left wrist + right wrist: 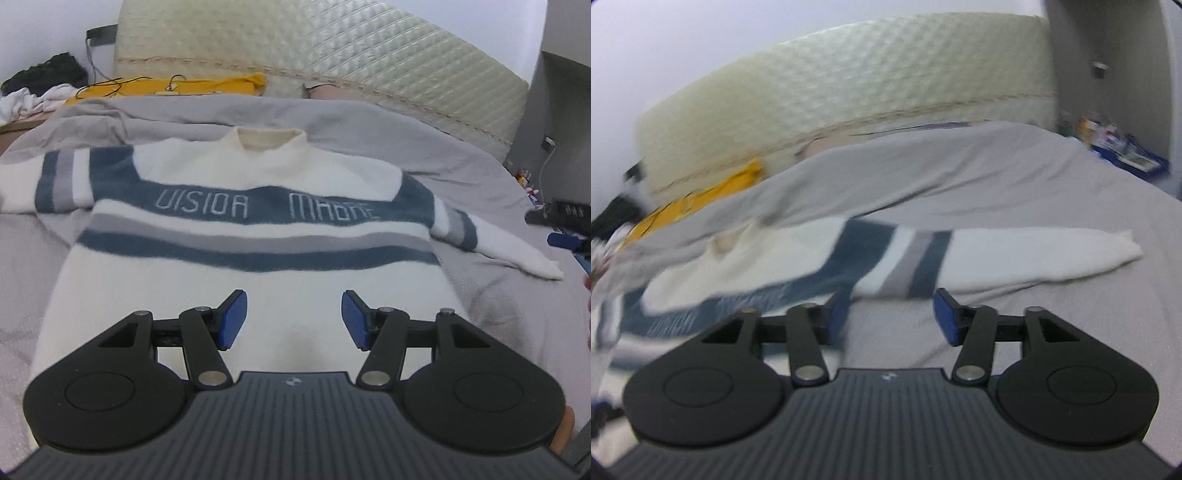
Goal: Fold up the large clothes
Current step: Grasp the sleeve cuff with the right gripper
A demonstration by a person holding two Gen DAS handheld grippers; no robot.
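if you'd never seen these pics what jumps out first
The white sweater with blue and grey stripes and lettering across the chest, spread flat on the grey bedsheet. Its sleeve stretches out sideways just ahead of the open right gripper. The left gripper, also open, hovers over the sweater's lower half; a quilted cream headboard rises behind.

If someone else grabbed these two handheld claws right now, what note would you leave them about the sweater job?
Left gripper: jaws open, empty, over the lower front of the sweater.
Right gripper: jaws open, empty, just short of the sweater's right sleeve; this view is blurred.
Sweater: face up on the grey bed cover, collar toward the headboard, both sleeves spread out to the sides.
Done: laid out flat; no fold is visible.
Left: fold in both sleeves, then fold the body.
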